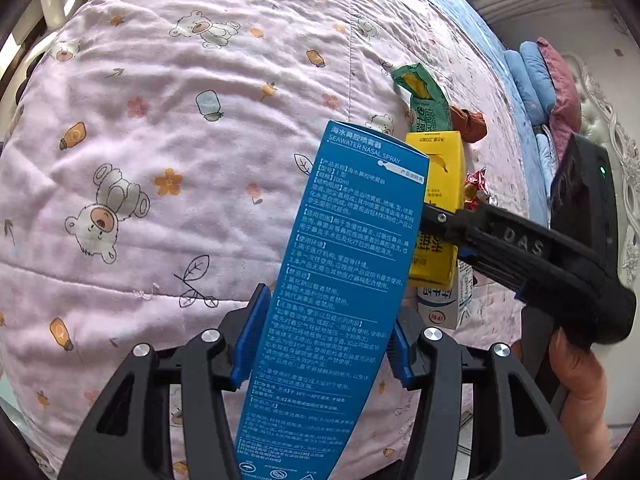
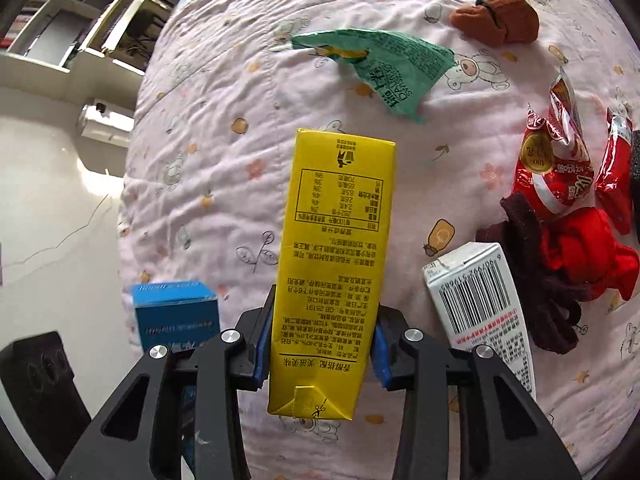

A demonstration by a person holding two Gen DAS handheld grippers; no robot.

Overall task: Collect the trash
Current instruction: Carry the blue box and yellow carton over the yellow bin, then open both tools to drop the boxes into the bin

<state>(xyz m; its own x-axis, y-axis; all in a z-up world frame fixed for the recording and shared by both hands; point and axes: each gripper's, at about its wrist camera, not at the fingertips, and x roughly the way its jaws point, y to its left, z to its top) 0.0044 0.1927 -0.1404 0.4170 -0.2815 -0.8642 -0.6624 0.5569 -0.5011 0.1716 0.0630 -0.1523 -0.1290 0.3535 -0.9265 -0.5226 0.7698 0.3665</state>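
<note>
My left gripper (image 1: 320, 336) is shut on a tall blue nasal spray box (image 1: 344, 280), held upright above the pink bear-print quilt (image 1: 160, 160). My right gripper (image 2: 320, 344) is shut on a yellow drink carton (image 2: 332, 264); the carton also shows in the left wrist view (image 1: 440, 200) just right of the blue box, with the right gripper's arm (image 1: 520, 248) behind it. The blue box shows at lower left in the right wrist view (image 2: 176, 312). On the quilt lie a green wrapper (image 2: 380, 64), a white carton with a barcode (image 2: 480, 304) and red wrappers (image 2: 560, 168).
A brown balled sock (image 2: 496, 16), a red cloth (image 2: 592, 256) and a dark maroon sock (image 2: 536, 264) lie on the quilt at the right. Blue and maroon pillows (image 1: 544, 80) sit by the headboard. The floor (image 2: 52, 208) lies beyond the bed's left edge.
</note>
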